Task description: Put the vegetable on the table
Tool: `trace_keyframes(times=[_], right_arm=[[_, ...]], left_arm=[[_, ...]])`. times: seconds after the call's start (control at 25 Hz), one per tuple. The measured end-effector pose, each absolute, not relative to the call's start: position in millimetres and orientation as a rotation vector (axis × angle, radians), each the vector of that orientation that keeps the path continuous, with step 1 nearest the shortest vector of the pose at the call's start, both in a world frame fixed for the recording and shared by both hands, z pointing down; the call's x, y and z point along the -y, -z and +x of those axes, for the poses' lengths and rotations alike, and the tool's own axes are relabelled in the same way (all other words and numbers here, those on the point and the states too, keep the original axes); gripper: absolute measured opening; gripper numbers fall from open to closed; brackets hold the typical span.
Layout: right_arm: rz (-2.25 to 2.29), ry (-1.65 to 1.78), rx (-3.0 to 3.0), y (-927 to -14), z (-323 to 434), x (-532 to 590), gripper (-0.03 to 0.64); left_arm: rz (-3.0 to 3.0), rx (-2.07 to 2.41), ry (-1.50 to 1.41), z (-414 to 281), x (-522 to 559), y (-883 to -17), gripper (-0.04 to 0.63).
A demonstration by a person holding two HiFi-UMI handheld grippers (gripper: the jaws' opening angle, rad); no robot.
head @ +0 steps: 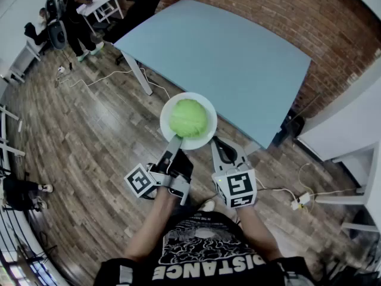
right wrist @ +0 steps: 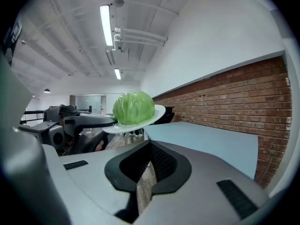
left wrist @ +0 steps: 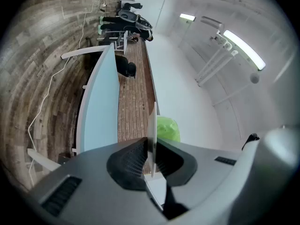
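Note:
A green cabbage (head: 189, 118) lies on a white plate (head: 205, 138) held in the air over the wooden floor, just off the near edge of the light blue table (head: 238, 58). My left gripper (head: 175, 140) is shut on the plate's near rim. In the left gripper view the plate (left wrist: 152, 125) stands edge-on between the jaws, with the cabbage (left wrist: 168, 129) behind it. My right gripper (head: 221, 149) hovers beside the plate, shut on nothing. The right gripper view shows the cabbage (right wrist: 133, 108), the plate (right wrist: 157, 112) and the left gripper (right wrist: 79, 123) to the left of the table (right wrist: 211, 142).
A brick wall (head: 268, 5) runs behind the table. A person (head: 71, 16) stands by a white desk (head: 104, 5) at the far left. Cables (head: 83, 79) trail over the floor, and a power strip (head: 297, 201) lies at the right near a white cabinet (head: 351, 124).

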State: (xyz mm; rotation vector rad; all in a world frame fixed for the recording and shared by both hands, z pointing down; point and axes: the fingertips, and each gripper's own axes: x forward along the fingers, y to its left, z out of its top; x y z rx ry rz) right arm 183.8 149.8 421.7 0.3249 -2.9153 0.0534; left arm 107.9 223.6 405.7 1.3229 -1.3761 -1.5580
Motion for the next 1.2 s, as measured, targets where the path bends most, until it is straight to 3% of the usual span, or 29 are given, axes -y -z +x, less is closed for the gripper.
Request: trace_keyframes(times=[0.76, 1.2], right_arm=[[0.355, -0.014, 2.883, -430, 190, -153, 0.009], [0.412, -0.038, 2.868, -433, 145, -118, 0.011]], left_arm=[[1.315, 1.338, 1.580, 107, -221, -413, 0.031], [1.331, 1.294, 1.567, 59, -184, -413, 0.031]])
